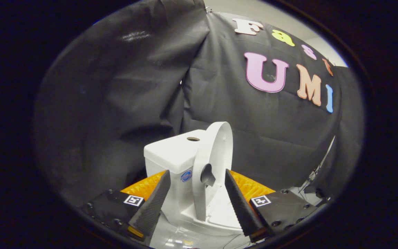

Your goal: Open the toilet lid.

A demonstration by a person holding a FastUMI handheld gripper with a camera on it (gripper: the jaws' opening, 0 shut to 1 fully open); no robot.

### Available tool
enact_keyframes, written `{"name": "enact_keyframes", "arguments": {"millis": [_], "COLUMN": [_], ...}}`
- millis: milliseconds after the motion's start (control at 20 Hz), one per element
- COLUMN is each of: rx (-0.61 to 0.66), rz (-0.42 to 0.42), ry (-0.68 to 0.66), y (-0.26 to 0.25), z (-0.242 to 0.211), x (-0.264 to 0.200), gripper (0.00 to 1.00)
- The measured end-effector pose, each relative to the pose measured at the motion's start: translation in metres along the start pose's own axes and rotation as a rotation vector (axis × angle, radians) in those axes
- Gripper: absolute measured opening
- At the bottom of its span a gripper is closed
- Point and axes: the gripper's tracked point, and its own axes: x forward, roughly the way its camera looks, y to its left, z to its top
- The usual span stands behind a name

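Two fingers [155, 204] of the gripper [195, 204] are showing at the lower middle of the frame, and they are standing wide apart, pressing on nothing. Between them, and just beyond their tips, a small white toilet [192, 193] is sitting in the lower centre of the picture. Its toilet lid [216, 152] is standing raised, nearly upright and seen almost edge-on, rising above the fingertips toward the middle of the frame. A small dark tab [207, 174] is sticking out from the lid's lower part, level with the fingertips and lying in the gap between them; whether either finger is touching the lid or the tab is not clear. To the left of the lid, the white tank [171, 154] is showing its flat top with a round hole [193, 139] in it and a small blue round sticker [186, 176] on its front. The bowl's rim [219, 211] is lying open below the lid, low in the frame between the fingers. An orange ribbed mat [250, 186] is spreading out on both sides behind the fingers. Black cloth [123, 86] is hanging as the booth's wall across the upper and left parts of the frame.
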Motion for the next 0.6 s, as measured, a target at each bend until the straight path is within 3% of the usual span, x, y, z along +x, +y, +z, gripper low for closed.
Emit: {"name": "enact_keyframes", "arguments": {"millis": [150,350,600], "rx": [0.020,0.047,0.056], "rz": [0.012,0.088,0.089], "ry": [-0.016,-0.050,-0.066], "y": [-0.012,-0.024,-0.085], "z": [0.005,0.009,-0.001], "x": [-0.007,-0.022,-0.045], "gripper": [0.97,0.97,0.97]}}
